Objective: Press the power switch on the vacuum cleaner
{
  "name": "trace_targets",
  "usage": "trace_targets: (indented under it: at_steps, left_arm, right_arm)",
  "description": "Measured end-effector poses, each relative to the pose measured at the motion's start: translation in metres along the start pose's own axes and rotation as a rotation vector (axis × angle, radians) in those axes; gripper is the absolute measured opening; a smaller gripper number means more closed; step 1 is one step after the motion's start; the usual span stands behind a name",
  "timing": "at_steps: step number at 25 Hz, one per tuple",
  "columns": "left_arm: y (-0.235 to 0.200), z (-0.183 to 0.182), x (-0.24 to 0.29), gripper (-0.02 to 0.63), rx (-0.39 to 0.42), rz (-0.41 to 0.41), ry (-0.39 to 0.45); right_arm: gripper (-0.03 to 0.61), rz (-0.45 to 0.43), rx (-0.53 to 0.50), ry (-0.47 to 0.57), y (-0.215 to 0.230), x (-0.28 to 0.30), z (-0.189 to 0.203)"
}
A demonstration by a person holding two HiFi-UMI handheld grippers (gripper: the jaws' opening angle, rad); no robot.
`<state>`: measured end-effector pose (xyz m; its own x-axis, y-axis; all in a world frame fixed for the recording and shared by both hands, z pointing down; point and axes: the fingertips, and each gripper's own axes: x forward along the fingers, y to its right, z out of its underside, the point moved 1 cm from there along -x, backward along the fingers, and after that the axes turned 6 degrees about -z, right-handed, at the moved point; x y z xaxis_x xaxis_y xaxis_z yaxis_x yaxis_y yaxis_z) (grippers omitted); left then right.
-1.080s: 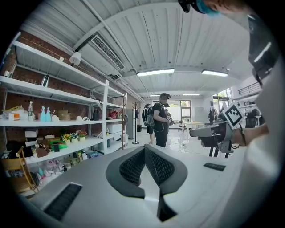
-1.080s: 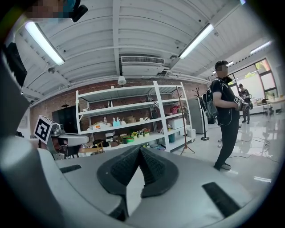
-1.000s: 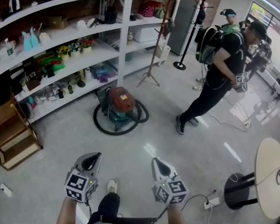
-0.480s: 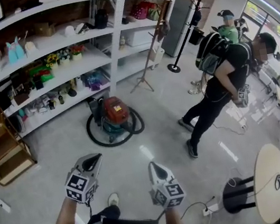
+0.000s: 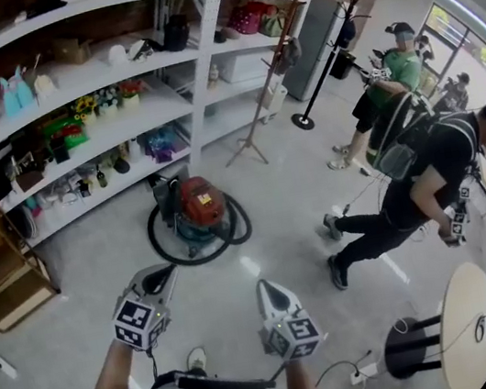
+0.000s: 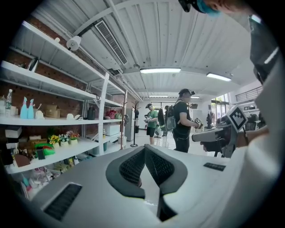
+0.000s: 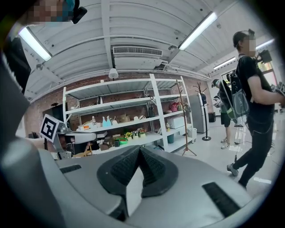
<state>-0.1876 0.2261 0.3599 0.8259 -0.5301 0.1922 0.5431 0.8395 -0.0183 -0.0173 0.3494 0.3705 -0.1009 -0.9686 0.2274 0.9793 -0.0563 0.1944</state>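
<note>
The vacuum cleaner (image 5: 199,208), a red and teal canister ringed by a black hose, stands on the floor in front of the white shelving. Both grippers are held well short of it, near my body. My left gripper (image 5: 164,274) points up toward the canister with its jaws shut on nothing. To its right, my right gripper (image 5: 266,285) is likewise shut and empty. In the left gripper view the dark pads (image 6: 153,164) meet at the tip; in the right gripper view the pads (image 7: 151,165) also touch. The vacuum does not show in either gripper view.
White shelving (image 5: 194,76) full of small goods runs along the back. A wooden step stool (image 5: 0,269) stands at left. A person with a backpack (image 5: 417,177) walks at right, another stands behind. A round table (image 5: 460,318) and a coat stand (image 5: 321,54) are at right.
The view has drawn closer to the vacuum. The person with the backpack has stepped to the right. Both grippers keep their place and stay shut.
</note>
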Motion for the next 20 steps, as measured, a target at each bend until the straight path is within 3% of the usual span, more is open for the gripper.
trace_targets:
  at_steps: [20]
  left_arm:
    - [-0.042, -0.008, 0.057, 0.009, -0.017, -0.021, 0.006]
  right_arm:
    - [0.009, -0.021, -0.022, 0.001, 0.036, 0.068, -0.028]
